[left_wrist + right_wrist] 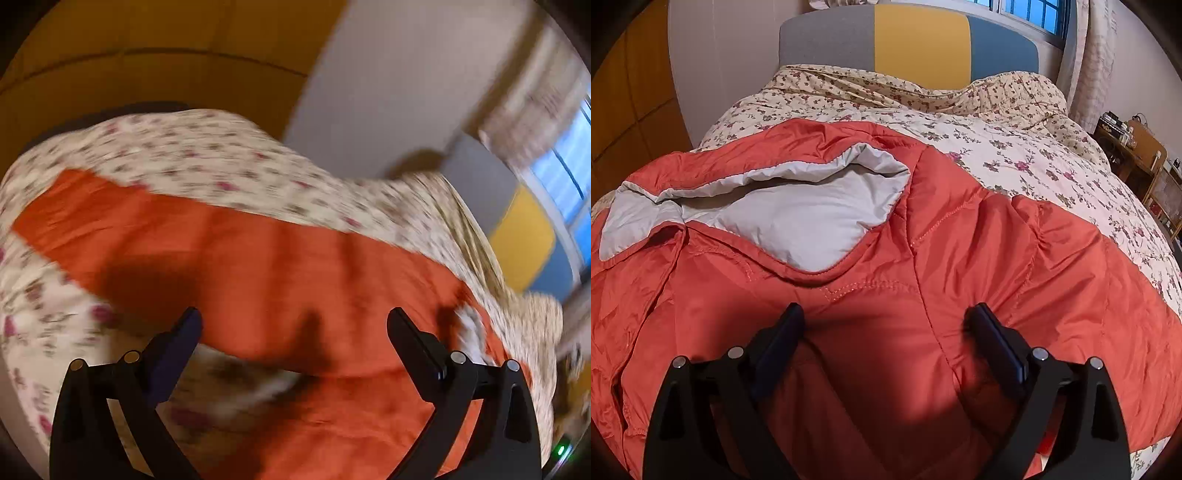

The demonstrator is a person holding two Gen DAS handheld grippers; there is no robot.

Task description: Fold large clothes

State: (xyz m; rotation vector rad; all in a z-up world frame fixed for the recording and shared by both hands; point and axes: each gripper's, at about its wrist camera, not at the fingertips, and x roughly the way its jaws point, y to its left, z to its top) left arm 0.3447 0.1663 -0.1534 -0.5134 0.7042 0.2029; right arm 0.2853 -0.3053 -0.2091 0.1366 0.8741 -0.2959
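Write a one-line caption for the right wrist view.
Open right gripper poised over an orange padded jacket, grey lining exposed, spread on a floral bedspread.

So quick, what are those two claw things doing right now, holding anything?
Left gripper: open, holding nothing, above the orange jacket.
Right gripper: open, holding nothing, jacket beneath it.

My orange quilted jacket (923,258) lay spread flat across the bed, puffy and creased along its stitched seams. A flap was turned back at its far left, baring the grey lining (768,214).
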